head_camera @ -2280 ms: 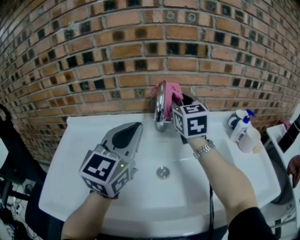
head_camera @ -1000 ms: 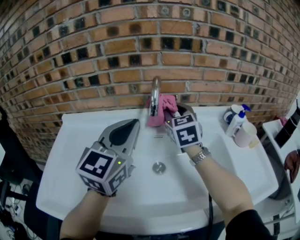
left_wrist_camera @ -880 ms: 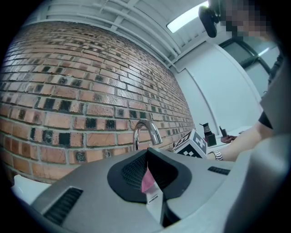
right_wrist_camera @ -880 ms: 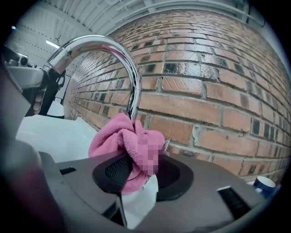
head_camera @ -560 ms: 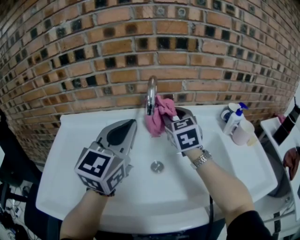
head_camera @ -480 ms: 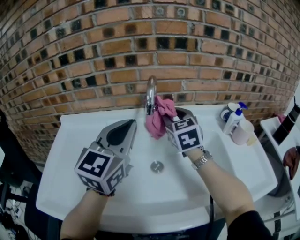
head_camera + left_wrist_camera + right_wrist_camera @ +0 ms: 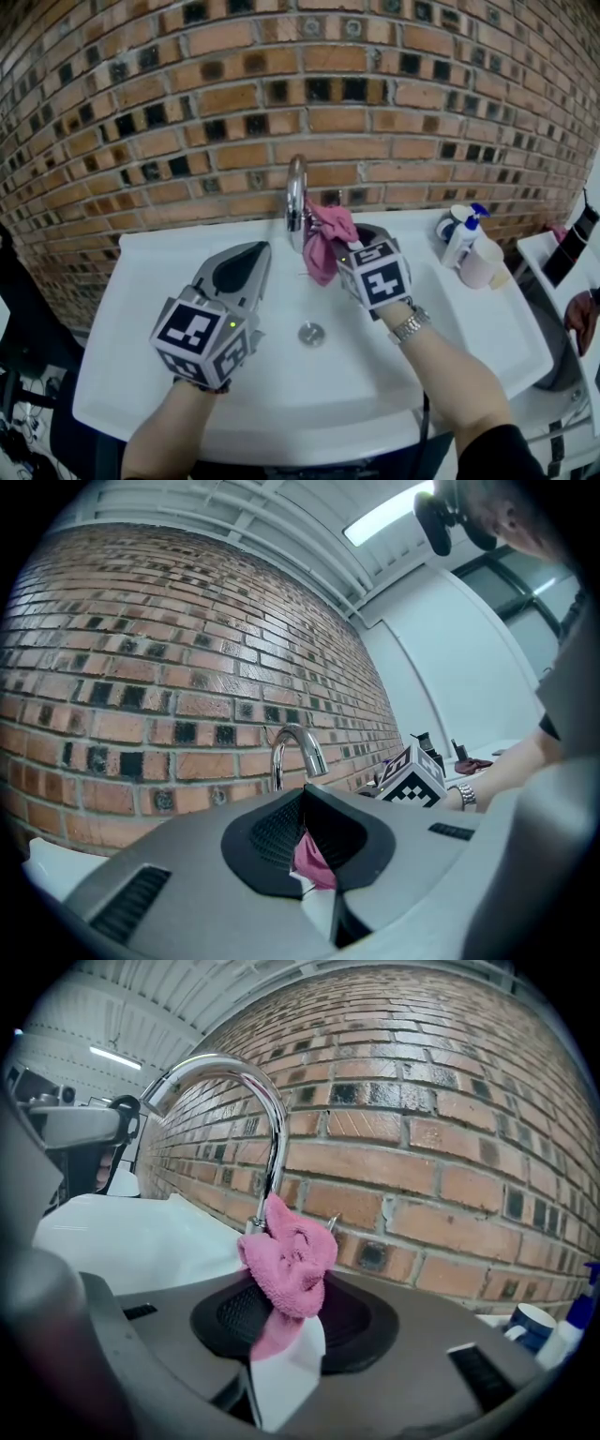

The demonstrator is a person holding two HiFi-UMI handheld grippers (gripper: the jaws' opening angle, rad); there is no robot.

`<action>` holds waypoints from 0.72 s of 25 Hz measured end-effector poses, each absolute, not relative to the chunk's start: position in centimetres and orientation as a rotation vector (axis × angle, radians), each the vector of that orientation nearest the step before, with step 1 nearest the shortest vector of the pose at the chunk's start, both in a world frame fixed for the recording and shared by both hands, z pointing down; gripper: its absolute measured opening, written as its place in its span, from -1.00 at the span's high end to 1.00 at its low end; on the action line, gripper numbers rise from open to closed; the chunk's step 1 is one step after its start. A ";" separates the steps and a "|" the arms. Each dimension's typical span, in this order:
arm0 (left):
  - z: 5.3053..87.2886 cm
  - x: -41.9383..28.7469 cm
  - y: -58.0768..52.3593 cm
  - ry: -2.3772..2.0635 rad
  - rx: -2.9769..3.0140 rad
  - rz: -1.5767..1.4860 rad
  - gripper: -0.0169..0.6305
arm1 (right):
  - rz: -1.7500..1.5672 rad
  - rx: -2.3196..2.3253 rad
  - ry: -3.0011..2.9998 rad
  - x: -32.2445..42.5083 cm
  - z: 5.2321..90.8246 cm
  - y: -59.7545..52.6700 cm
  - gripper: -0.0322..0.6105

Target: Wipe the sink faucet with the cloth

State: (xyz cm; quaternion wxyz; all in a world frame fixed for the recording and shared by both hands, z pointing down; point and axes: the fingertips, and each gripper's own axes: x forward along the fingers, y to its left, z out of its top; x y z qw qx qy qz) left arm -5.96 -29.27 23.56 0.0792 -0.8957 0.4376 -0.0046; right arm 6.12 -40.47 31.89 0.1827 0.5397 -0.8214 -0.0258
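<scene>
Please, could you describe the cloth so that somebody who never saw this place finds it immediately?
Below the brick wall stands a white sink with a curved chrome faucet at its back edge. Just right of the faucet, the cloth hangs bunched from the right gripper. It is the only pink, soft thing there; the spray bottle further right is white and blue.

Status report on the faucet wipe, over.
Right gripper shut on pink cloth, just right of faucet. Left gripper shut, empty, over sink. Nothing between cloth and faucet; bottles off right.
</scene>
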 end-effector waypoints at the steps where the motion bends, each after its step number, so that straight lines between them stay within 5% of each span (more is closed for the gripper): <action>1: 23.6 -5.9 -29.2 1.309 -2.680 -0.014 0.92 | -0.070 1.524 -2.315 6.2 32.0 -40.5 0.48; 18: 23.9 -6.0 -29.3 1.316 -2.680 -0.029 0.92 | -0.005 1.616 -2.249 9.2 32.1 -42.9 0.49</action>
